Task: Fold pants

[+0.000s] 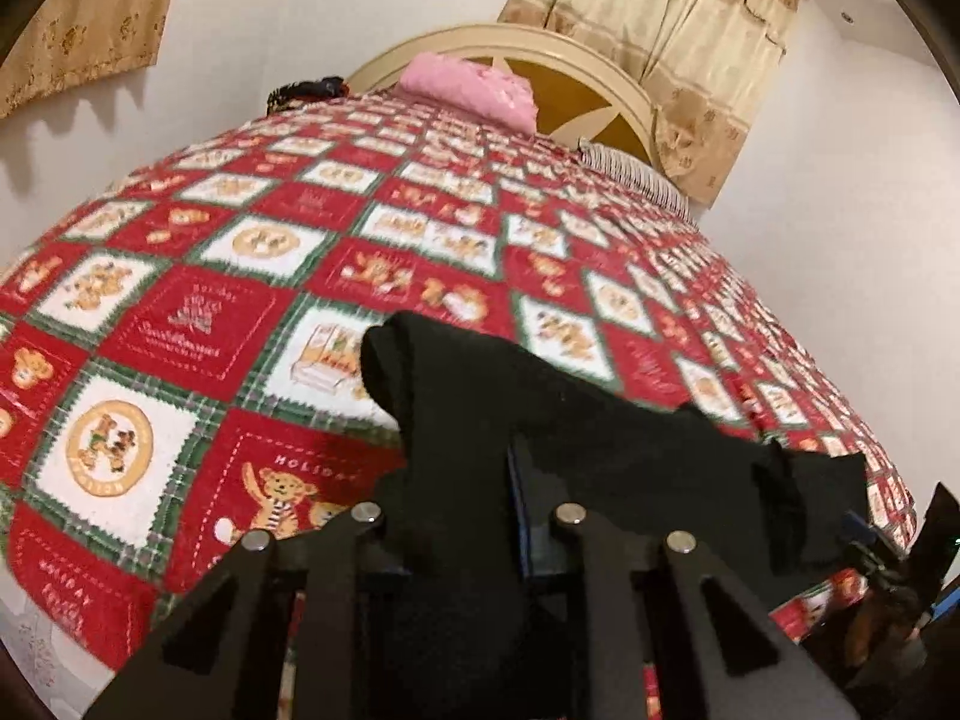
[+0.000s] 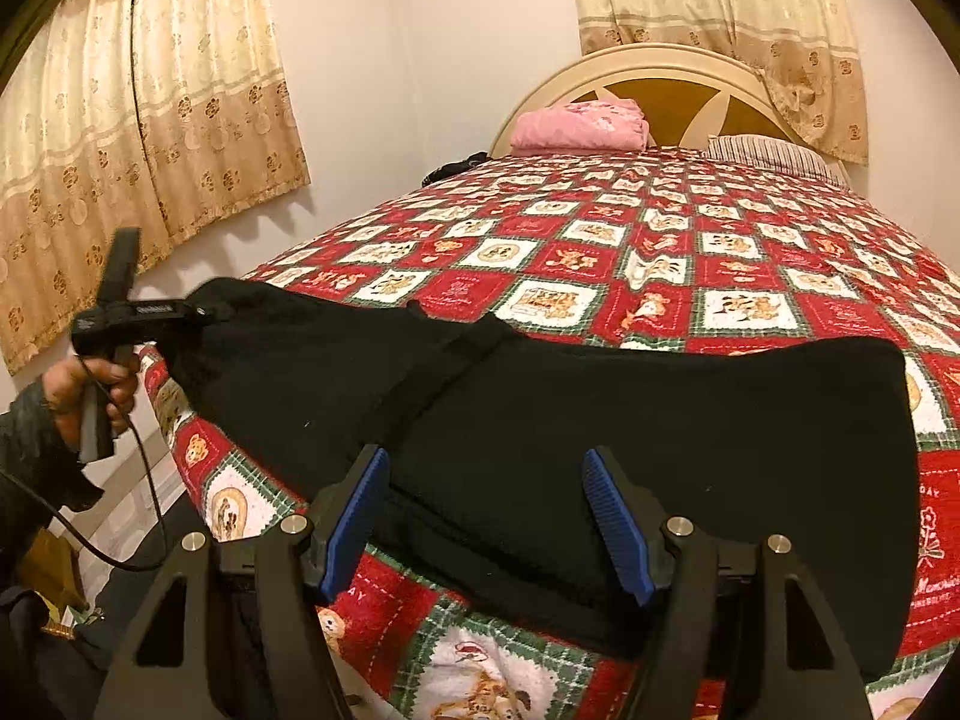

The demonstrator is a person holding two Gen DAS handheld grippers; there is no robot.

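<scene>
Black pants (image 2: 600,408) lie spread across the near end of a bed covered by a red, white and green teddy-bear quilt (image 2: 600,252). In the right wrist view my left gripper (image 2: 192,312), held by a hand (image 2: 90,384), is shut on the left corner of the pants and holds it lifted off the quilt. In the left wrist view the pants (image 1: 540,408) drape over my left gripper (image 1: 468,480) and hide its fingertips. My right gripper (image 2: 486,510) stands open over the near edge of the pants, its blue pads (image 2: 360,516) well apart and not pressing the cloth.
A folded pink cloth (image 2: 579,126) and a striped pillow (image 2: 774,156) lie by the cream headboard (image 2: 660,60). A small dark item (image 2: 453,168) sits at the bed's far left edge. Curtains (image 2: 150,120) hang on the walls. A cable (image 2: 144,480) trails from the left gripper.
</scene>
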